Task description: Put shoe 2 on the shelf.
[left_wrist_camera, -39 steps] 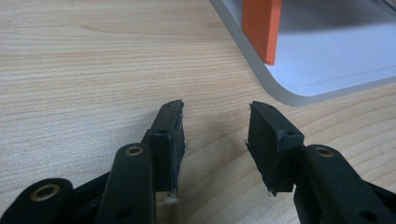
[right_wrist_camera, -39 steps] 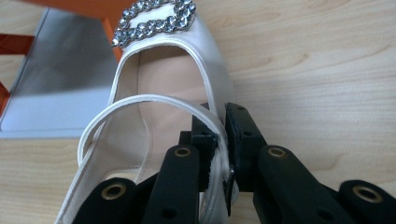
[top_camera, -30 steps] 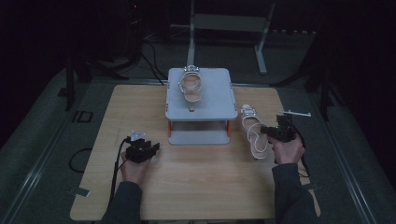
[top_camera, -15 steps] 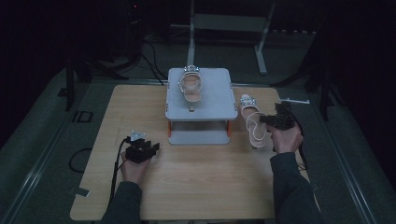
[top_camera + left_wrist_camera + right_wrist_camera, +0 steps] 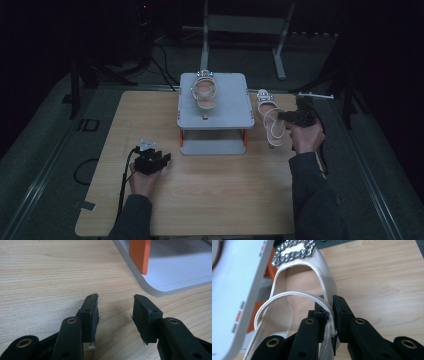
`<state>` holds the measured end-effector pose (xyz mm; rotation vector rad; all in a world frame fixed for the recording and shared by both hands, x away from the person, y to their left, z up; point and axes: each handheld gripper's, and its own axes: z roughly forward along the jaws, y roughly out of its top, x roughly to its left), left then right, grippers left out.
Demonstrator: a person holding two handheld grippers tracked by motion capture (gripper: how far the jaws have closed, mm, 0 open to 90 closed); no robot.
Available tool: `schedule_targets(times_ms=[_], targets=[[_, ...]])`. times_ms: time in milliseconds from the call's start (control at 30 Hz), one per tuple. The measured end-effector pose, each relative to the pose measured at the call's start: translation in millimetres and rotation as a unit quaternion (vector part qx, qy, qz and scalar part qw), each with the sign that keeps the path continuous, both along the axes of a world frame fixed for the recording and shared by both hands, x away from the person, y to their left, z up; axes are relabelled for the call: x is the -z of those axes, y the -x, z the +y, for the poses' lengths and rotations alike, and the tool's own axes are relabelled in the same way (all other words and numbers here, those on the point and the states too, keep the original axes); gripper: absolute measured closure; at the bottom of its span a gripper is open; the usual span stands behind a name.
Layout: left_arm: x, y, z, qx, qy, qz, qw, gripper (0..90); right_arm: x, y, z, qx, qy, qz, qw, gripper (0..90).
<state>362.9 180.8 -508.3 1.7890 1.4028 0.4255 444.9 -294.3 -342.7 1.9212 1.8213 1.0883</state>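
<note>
A cream heeled shoe (image 5: 302, 282) with a rhinestone buckle (image 5: 293, 251) hangs in my right gripper (image 5: 331, 315), whose pads are shut on the shoe's side wall near the strap. In the high view this shoe (image 5: 270, 120) is just right of the grey stand (image 5: 235, 112), with the right gripper (image 5: 286, 116) at its right side. A matching shoe (image 5: 204, 92) lies on top of the stand. My left gripper (image 5: 165, 159) rests low over the table at the front left, and its jaws stand open with nothing between them (image 5: 115, 312).
The grey stand has orange legs (image 5: 140, 255) and a grey base plate (image 5: 175, 277) close ahead of the left gripper. Its top edge (image 5: 234, 290) runs beside the held shoe. The wooden table (image 5: 225, 200) has dark floor, cables and a metal frame (image 5: 280, 45) around it.
My right hand has carried the shoe up and farther from the person, alongside the stand. The left gripper has stayed where it was.
</note>
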Motion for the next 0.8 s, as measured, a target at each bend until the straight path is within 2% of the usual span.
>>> schedule_targets(times_ms=[67,300,800], targets=[[0.0,0.0,0.0,0.000,0.000,0.000,1.0000,55.8,-1.6,-1.1,0.1,0.000,-0.001,-0.001,1.0000,83.1],[0.0,0.0,0.0,0.001,0.000,0.000,1.0000,55.8,-21.2,-11.1,4.8,0.002,-0.011,-0.008,0.9999,82.9],[0.0,-0.1,0.0,0.000,0.001,0.000,1.0000,55.8,-63.0,-10.2,24.1,-0.014,-0.024,-0.035,0.9990,82.7]])
